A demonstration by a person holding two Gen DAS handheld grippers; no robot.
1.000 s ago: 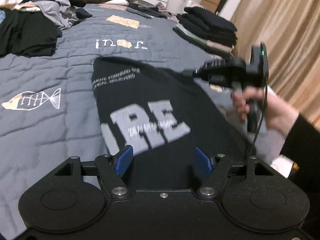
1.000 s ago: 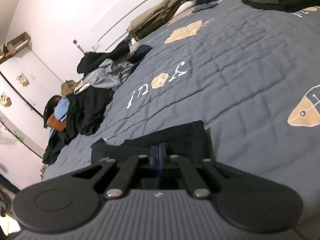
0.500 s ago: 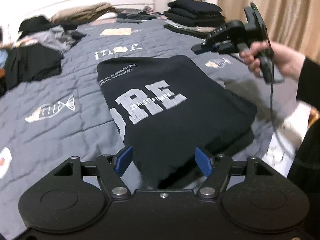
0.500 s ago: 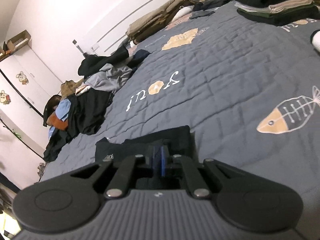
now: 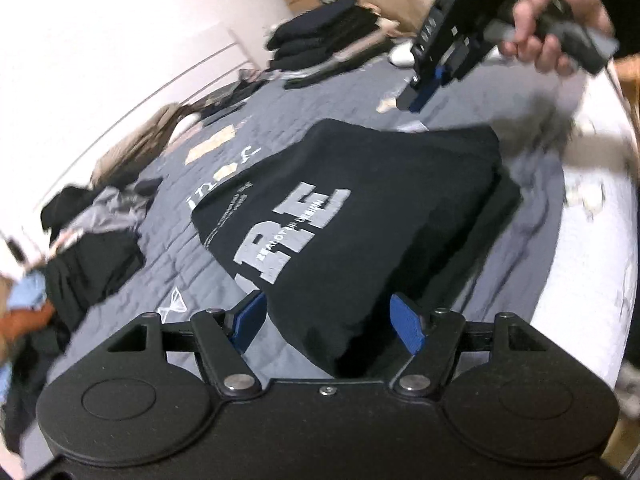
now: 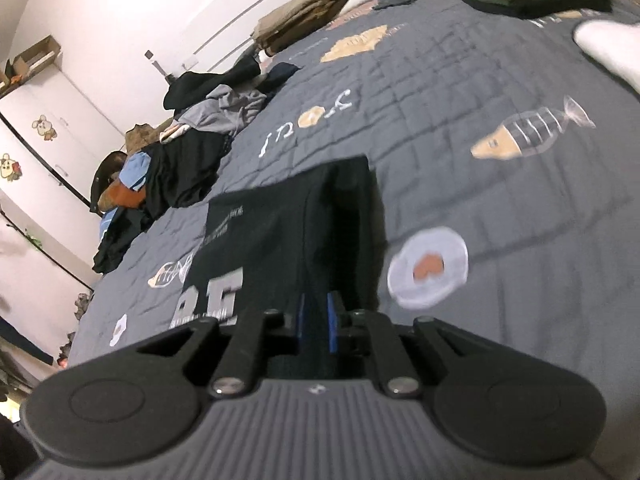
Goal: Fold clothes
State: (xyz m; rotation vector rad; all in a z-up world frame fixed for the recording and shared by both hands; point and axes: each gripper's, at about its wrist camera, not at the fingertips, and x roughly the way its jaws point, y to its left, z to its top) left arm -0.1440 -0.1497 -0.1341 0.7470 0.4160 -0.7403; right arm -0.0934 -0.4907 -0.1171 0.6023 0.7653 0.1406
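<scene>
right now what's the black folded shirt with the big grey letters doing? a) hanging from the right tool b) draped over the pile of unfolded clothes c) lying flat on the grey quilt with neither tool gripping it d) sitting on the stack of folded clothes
c: the black shirt lies folded on the grey quilt; the left tool is open just short of it and the right tool is above it, apart from the cloth.

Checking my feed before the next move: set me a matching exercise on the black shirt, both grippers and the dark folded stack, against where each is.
1 black shirt
2 left gripper
3 right gripper
4 dark stack

a at the far end of the quilt
b open, straddling the shirt's near corner
c in the air above the quilt
d folded flat on the quilt

Pairs: 1-d, 2-b, 3-c, 4-a
</scene>
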